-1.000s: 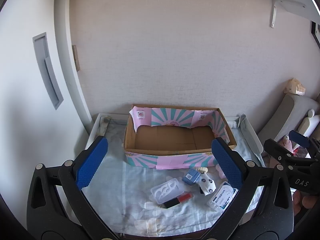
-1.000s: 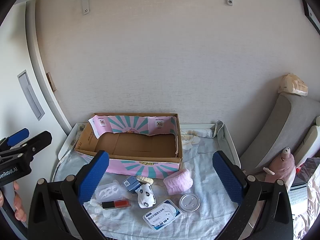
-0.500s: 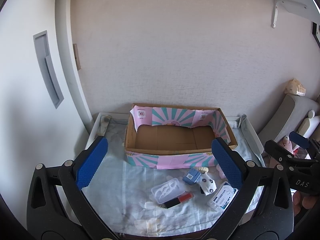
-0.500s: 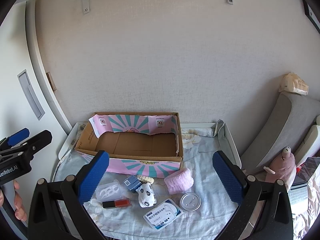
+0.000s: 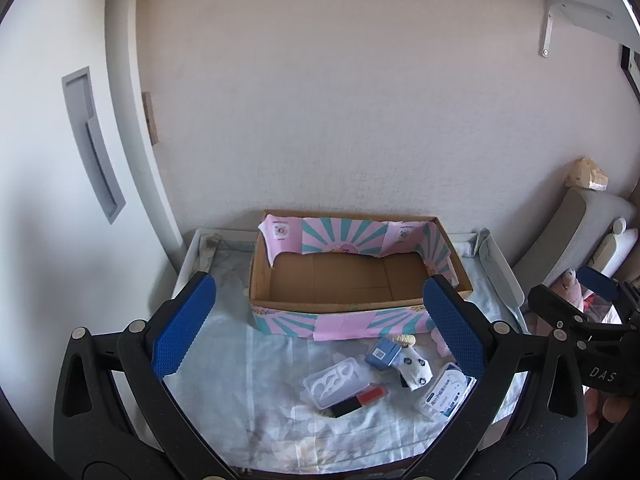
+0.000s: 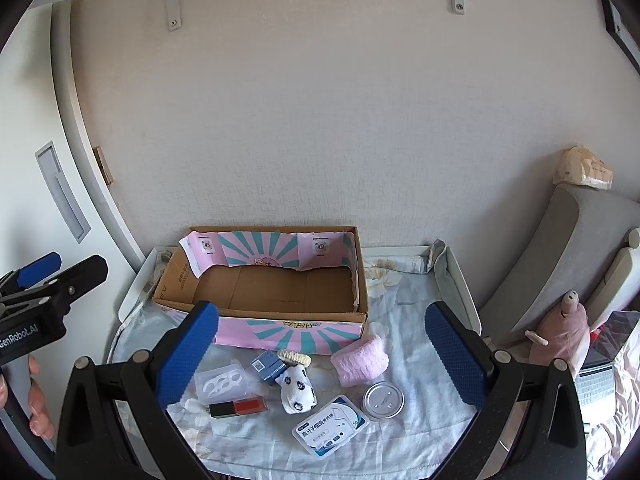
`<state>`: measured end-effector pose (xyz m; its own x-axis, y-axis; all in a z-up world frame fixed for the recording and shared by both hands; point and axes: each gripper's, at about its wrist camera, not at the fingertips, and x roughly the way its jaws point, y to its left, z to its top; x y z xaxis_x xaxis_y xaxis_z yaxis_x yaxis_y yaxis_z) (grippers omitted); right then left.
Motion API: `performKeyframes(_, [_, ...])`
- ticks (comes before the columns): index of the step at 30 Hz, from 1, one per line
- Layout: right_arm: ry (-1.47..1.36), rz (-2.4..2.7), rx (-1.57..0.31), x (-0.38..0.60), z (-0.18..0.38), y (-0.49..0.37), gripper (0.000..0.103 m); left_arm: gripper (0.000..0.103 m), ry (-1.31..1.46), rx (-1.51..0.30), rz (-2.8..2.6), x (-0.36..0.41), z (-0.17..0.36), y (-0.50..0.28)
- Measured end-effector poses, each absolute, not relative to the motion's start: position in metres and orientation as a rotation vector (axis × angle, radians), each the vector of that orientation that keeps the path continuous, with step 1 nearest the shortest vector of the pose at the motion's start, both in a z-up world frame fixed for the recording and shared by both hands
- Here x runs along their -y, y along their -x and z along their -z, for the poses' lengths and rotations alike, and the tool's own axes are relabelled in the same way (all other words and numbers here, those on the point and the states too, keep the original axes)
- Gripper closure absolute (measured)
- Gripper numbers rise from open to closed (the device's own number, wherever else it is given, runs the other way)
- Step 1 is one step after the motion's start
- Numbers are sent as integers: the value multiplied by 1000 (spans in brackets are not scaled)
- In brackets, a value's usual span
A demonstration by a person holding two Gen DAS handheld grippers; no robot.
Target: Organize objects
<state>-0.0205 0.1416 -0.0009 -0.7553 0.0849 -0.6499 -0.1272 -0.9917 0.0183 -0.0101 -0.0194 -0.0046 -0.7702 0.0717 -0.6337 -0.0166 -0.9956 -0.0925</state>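
Observation:
An empty cardboard box with pink and teal paper on its walls stands at the back of a small cloth-covered table. In front of it lie a clear plastic case, a red and black tube, a small blue box, a beige hair clip, a spotted white sock, a pink fabric roll, a round tin and a floss-pick box. My right gripper hovers open above them. My left gripper hangs open over the table's left front.
A wall runs right behind the box. A white cabinet with a recessed handle stands at the left. A grey cushion and a pink plush toy sit at the right. The table has raised white side rails.
Both views have drifted very slightly upward and back; the objects have not moved and both grippers stay open.

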Motion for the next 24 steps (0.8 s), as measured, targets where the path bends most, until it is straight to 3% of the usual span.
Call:
performKeyframes(19, [1033, -2840, -114, -143, -7, 20, 0, 0, 1068, 144, -2897, 32, 4, 9])
performKeyframes(24, [1065, -2807, -33, -164, -3, 23, 0, 0, 1155, 163, -2881, 39, 17, 14])
